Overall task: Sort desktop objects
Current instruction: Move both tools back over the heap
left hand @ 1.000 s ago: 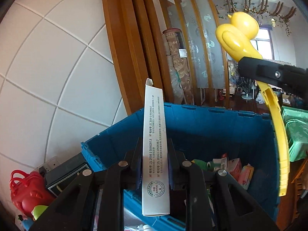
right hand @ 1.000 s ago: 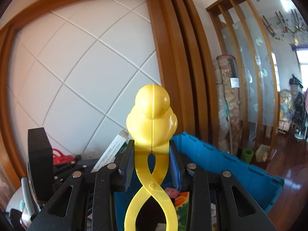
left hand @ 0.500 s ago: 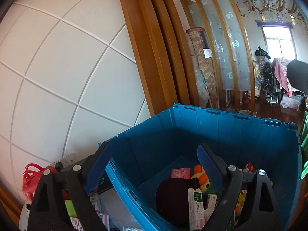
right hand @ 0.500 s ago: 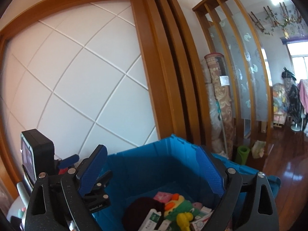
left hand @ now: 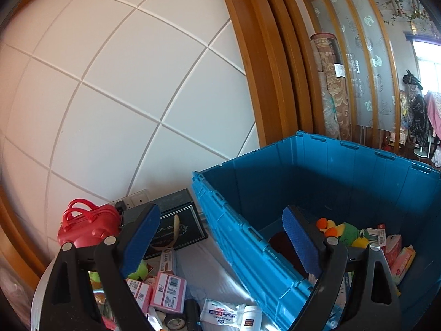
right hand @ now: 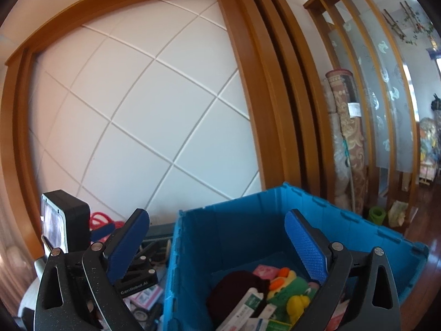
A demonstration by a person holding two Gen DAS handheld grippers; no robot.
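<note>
Both my grippers wide open w/ nothing btwn pads: left gripper (left hand: 222, 244) straddles the blue crate's (left hand: 358, 171) near wall, right gripper (right hand: 217, 244) hangs over it. Right's jaws have just been opening. Crate holds a green plush toy (right hand: 292, 292) + boxes. Pink boxes (left hand: 168, 292), wipes pack (left hand: 222, 313), red toy case (left hand: 88, 226) lie outside on desk, unsorted; roughly midway.

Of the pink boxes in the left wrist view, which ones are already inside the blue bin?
The two pink boxes by the blue bin's right wall. The other pink boxes lie outside, left of it.
</note>
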